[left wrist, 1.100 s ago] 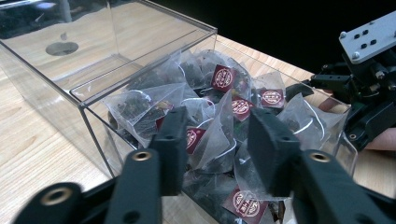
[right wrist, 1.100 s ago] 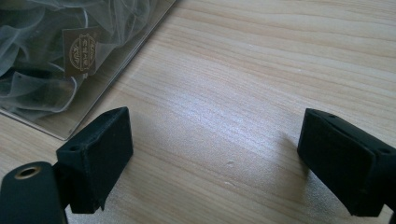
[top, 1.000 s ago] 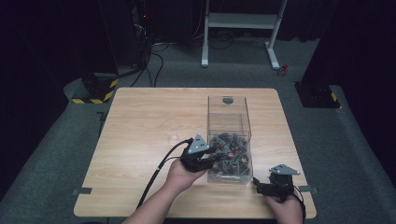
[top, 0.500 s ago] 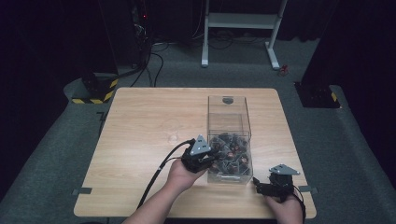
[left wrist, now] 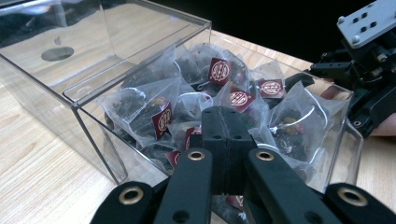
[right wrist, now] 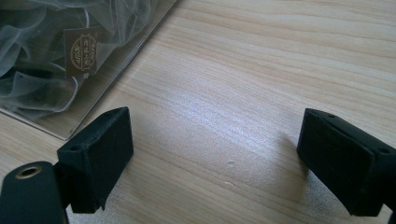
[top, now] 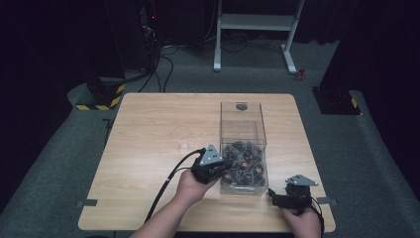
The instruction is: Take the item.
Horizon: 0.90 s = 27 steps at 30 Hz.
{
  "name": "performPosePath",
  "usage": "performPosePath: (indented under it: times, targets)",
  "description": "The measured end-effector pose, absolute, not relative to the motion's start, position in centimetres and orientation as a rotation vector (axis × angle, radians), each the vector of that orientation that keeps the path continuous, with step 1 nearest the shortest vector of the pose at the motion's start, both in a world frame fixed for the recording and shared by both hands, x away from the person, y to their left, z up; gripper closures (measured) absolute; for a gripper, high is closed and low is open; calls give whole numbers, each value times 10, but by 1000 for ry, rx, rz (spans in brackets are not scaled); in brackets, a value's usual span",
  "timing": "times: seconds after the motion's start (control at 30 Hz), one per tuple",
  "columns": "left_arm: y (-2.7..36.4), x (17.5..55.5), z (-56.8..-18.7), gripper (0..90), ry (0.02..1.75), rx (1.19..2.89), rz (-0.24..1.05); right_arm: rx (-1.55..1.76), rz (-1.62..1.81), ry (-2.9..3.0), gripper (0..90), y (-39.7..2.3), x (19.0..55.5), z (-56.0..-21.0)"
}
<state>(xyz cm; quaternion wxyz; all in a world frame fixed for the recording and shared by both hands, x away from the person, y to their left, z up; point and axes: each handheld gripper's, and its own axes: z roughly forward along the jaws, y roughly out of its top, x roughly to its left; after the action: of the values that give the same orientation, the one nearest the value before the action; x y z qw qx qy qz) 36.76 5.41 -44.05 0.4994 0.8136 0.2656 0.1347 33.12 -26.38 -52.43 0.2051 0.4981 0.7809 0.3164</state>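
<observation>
A: What is the box (top: 242,130) made of?

B: Clear, hard plastic with straight walls and sharp corners. It stands on a pale wooden table (top: 148,129) with fine, even grain. The near half is open on top; the far half is covered by a clear panel with a round dark spot.

A: And inside?

B: A heap of tea bags (left wrist: 154,105), pyramid-shaped pouches of thin, see-through mesh with dark leaf bits in them. Each carries a small square maroon tag with a round pale emblem. They fill the near half of the box, at the table's front right.

A: The left gripper (left wrist: 227,122)?

B: Matt black. Its jaws have just been closing and now meet flush, pad against pad, right over the heap. I cannot tell whether any mesh or string is pinched between them.

A: The right gripper (right wrist: 212,158)?

B: Jaws wide apart, nothing between them, low over bare wood just beside the box's near right corner
</observation>
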Motion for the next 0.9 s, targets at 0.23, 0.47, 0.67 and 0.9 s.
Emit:
performPosePath:
  times: [0.23,0.47,0.67,0.9]
  targets:
    - [59,366,-435,900,648,1919,313,1389,882,2177,105,-264,331,-524]
    - [62,364,-431,900,650,1898,313,1388,882,2178,105,-264,331,-524]
    - [63,363,-430,900,649,1891,313,1388,882,2178,105,-264,331,-524]
    - [65,363,-429,900,649,1880,307,1385,882,2178,105,-264,331,-524]
